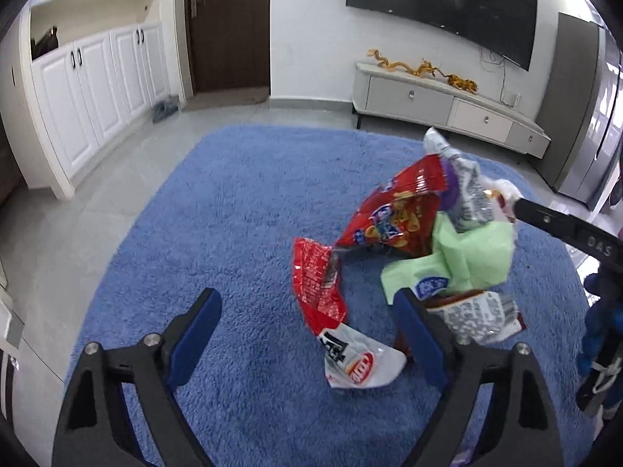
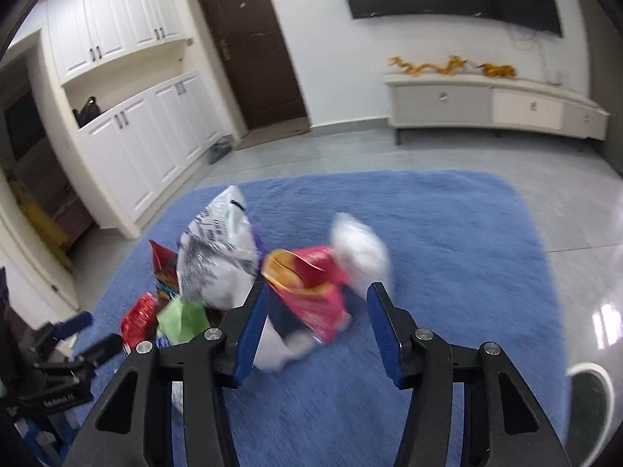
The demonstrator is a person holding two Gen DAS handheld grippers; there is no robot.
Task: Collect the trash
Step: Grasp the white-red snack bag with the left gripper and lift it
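Blue rug [image 1: 233,202] carries heaped trash [image 1: 420,241]: red Lay's wrapper [image 1: 350,362], green pack [image 1: 459,264]. Left gripper [image 1: 307,334] spread, empty; right gripper [image 2: 317,327] spread around a blurred red-yellow bag [image 2: 311,295].

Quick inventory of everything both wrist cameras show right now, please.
rug: one, blue, on the tiled floor.
snack wrappers: a pile, count unclear, red, silver-white and green, on the rug.
television: one, black, on the wall.
low cabinet: one, pale, under the television.
ornaments: yellow, on the low cabinet; count unclear.
door: one, dark brown.
cupboards: white, along the wall beside the door.
left gripper: black, blue pads, open beside the pile.
right gripper: black, blue pads, around a red wrapper; grip unclear.
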